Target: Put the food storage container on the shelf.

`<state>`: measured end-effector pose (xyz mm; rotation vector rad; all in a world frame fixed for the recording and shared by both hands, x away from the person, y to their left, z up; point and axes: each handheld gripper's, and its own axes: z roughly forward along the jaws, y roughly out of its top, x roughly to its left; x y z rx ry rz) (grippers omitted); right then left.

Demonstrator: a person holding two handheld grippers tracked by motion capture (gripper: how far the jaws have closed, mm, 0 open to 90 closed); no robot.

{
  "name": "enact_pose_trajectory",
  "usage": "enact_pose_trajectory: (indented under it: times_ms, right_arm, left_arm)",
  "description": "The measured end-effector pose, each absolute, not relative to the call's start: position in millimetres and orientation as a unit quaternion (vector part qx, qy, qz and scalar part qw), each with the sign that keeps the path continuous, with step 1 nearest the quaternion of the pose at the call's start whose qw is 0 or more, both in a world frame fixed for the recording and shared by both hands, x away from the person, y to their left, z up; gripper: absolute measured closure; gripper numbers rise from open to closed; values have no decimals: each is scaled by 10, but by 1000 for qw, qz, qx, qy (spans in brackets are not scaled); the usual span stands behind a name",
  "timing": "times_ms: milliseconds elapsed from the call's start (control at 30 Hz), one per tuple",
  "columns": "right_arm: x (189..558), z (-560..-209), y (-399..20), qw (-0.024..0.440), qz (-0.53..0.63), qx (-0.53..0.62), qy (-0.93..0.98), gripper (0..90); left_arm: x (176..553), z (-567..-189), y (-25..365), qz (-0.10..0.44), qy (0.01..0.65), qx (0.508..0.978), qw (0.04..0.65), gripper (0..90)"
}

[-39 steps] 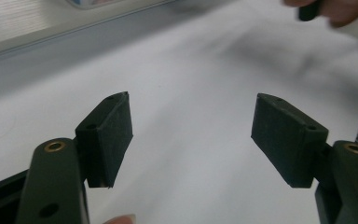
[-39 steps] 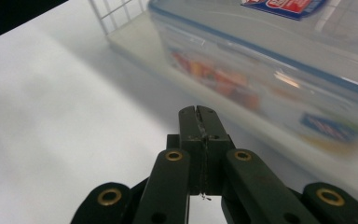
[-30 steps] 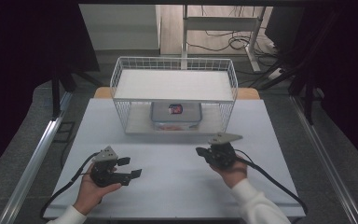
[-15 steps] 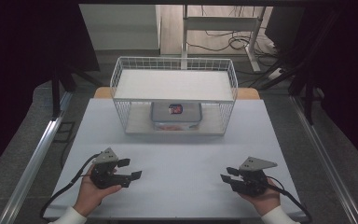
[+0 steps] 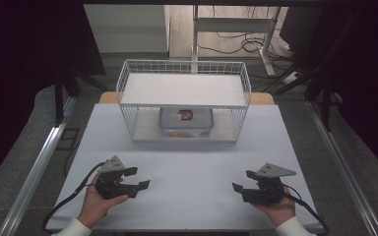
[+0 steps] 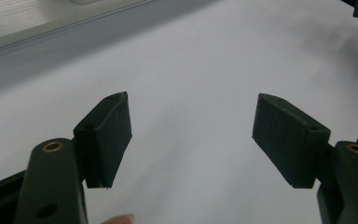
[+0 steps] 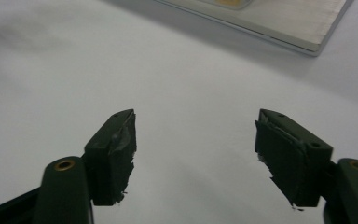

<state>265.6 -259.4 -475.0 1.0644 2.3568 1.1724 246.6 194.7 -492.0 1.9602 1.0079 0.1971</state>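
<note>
Black claws (image 5: 137, 178) (image 5: 244, 180) agape above white table (image 5: 192, 162)

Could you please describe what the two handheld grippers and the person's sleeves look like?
Both the left gripper and the right gripper are black, each topped with a grey three-cornered plate and trailing a black cable. Their jaws end in flat black pads, with brass-coloured rivets at the joints. The person wears white sleeves.
</note>
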Motion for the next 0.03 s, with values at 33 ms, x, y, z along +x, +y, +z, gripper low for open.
enact_pose_trajectory:
  times_ms: [33]
  right_arm:
    - [2659, -4750, -2595, 152, 408, 372, 820, 267]
  left_arm:
    - [2466, -4924, 1945, 79, 407, 793, 447, 279]
